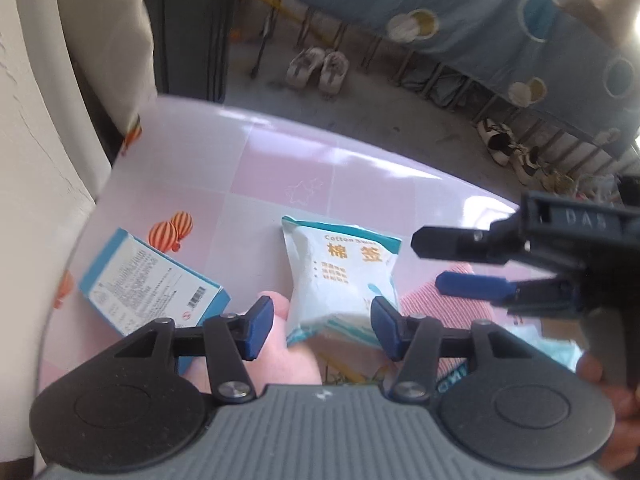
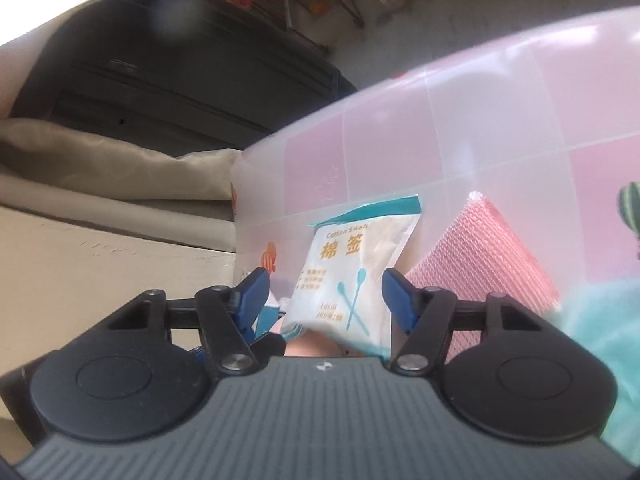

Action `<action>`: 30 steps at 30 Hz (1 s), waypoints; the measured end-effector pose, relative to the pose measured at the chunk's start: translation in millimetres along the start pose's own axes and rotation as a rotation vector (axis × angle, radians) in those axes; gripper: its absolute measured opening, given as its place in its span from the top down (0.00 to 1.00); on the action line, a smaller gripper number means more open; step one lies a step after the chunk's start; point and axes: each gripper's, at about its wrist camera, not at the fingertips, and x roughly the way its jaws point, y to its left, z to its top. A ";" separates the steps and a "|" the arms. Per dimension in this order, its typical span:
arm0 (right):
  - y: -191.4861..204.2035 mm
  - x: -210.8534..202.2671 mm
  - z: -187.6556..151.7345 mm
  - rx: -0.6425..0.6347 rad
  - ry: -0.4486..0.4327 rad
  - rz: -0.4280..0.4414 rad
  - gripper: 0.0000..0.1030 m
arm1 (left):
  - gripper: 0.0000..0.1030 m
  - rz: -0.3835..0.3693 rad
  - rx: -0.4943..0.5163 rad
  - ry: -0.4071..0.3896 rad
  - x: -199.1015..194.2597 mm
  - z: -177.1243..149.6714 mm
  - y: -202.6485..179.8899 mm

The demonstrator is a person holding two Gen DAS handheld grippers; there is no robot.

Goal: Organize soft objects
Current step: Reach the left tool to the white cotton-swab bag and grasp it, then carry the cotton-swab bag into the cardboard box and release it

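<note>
1. Cotton swab bag (image 1: 340,276) lies on the pink checked desk (image 1: 280,168), between blue box (image 1: 148,280) and pink cloth (image 2: 480,256).
2. Left claw (image 1: 322,328) and right claw (image 2: 324,300) both part-open, bag between pads, grip unclear.
3. Shoes (image 1: 316,68) on grey floor beyond.

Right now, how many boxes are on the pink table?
1. A blue and white box lies flat near the table's left edge, left of the cotton swab bag. The grippers may hide others.
</note>
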 end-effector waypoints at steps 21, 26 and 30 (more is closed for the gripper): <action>-11.3 70.6 26.2 0.020 0.125 -0.064 0.58 | 0.67 0.023 -0.131 0.102 67.5 22.9 -1.7; -16.9 70.1 21.9 0.048 0.121 -0.038 0.74 | 0.76 0.037 -0.132 0.059 56.1 22.8 -8.7; -16.7 56.5 20.2 0.072 0.096 0.021 0.77 | 0.79 0.035 -0.118 0.006 36.7 24.6 -14.2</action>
